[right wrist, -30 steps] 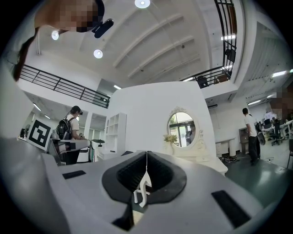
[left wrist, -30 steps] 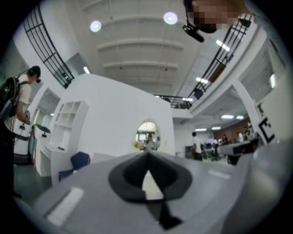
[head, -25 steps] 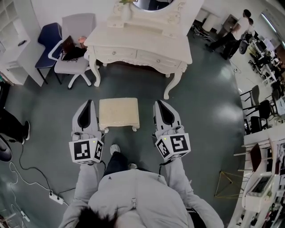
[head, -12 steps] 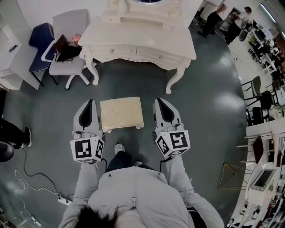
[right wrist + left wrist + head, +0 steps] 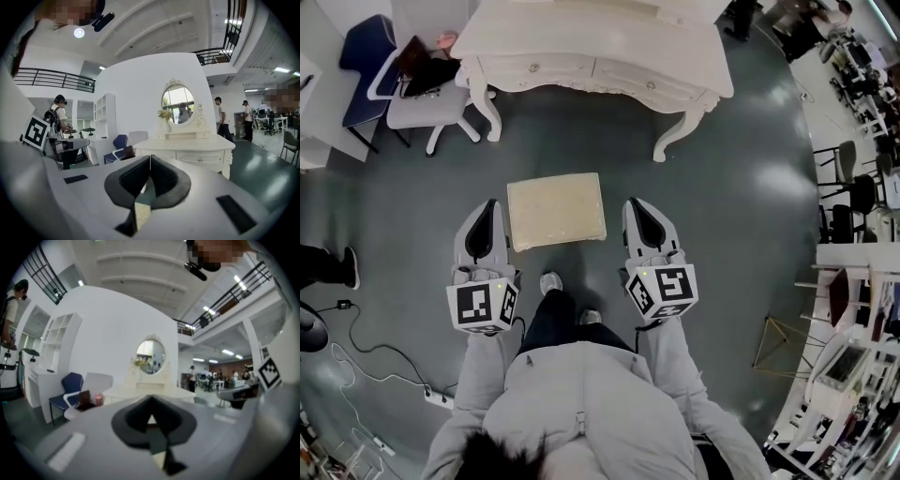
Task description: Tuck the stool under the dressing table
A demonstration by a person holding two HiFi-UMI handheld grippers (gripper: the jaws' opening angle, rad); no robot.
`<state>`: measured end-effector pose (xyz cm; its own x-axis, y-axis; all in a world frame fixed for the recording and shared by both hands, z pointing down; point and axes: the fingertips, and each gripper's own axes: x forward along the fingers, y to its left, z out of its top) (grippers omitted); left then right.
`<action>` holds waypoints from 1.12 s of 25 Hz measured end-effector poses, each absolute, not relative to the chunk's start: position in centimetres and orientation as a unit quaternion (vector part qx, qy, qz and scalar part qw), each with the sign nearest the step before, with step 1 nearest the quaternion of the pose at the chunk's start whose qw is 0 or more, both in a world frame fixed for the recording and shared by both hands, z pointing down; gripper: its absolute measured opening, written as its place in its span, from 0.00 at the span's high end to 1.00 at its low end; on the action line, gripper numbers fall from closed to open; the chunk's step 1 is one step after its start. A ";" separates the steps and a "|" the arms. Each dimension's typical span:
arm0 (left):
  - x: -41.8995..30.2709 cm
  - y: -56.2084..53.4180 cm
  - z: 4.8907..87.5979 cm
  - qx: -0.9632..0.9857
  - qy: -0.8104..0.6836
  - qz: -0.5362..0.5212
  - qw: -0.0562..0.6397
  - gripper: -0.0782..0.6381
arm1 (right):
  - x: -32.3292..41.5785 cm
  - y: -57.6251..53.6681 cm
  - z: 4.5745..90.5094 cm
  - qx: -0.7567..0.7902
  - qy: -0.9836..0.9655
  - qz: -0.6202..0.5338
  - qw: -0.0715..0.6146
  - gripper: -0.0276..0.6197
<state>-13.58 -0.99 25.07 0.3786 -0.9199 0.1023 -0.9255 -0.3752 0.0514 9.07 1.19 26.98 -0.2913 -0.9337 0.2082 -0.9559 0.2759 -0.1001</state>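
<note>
Both grippers are clenched shut with nothing in them. In the left gripper view, the left gripper (image 5: 151, 398) has its two dark, rubbery-looking pads pressed into one pointed tip. The right gripper (image 5: 149, 157) shows the same thing in its own view, pads meeting along a thin seam. From the head view they're smooth pale-grey plastic shells with black teardrop-shaped insets, each with a cube of black-and-white square markers at the back. My grey sleeves run into them from below.

The stool (image 5: 556, 210) sits on the floor right between the two grippers. It's a cream rectangle, and its flat top looks faintly textured, like fabric. Its near edge lands roughly beside the front halves of the grippers and the rest of it pokes out ahead of the tips. There's a sliver of floor showing on each side, and I can't tell if either gripper actually touches it.

The floor (image 5: 722, 187) is dark green-grey and glossy, with light glare on it. Past an open strip of it stands the dressing table (image 5: 591, 37), cream-white with curvy carved legs, two drawers with little knobs and a scalloped apron. The stool is lined up with the gap between its legs but well clear of it, not under it.
</note>
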 end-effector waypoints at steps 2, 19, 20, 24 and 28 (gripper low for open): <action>-14.0 -1.5 26.7 0.827 -0.557 0.038 0.061 0.88 | 8.8 0.8 28.6 0.592 -0.794 0.115 0.068 0.95; -13.8 -0.8 40.1 0.830 -0.530 0.112 0.134 0.88 | 7.5 1.0 42.1 0.565 -0.784 0.206 0.153 0.91; -14.0 -0.7 40.8 0.829 -0.529 0.116 0.137 0.88 | 7.6 1.2 42.9 0.565 -0.782 0.212 0.156 0.90; -14.5 -0.4 44.0 0.826 -0.526 0.136 0.149 0.88 | 7.8 1.5 46.4 0.562 -0.775 0.231 0.174 0.89; -14.3 0.2 47.2 0.821 -0.525 0.148 0.166 0.87 | 7.9 1.9 49.8 0.552 -0.774 0.243 0.193 0.88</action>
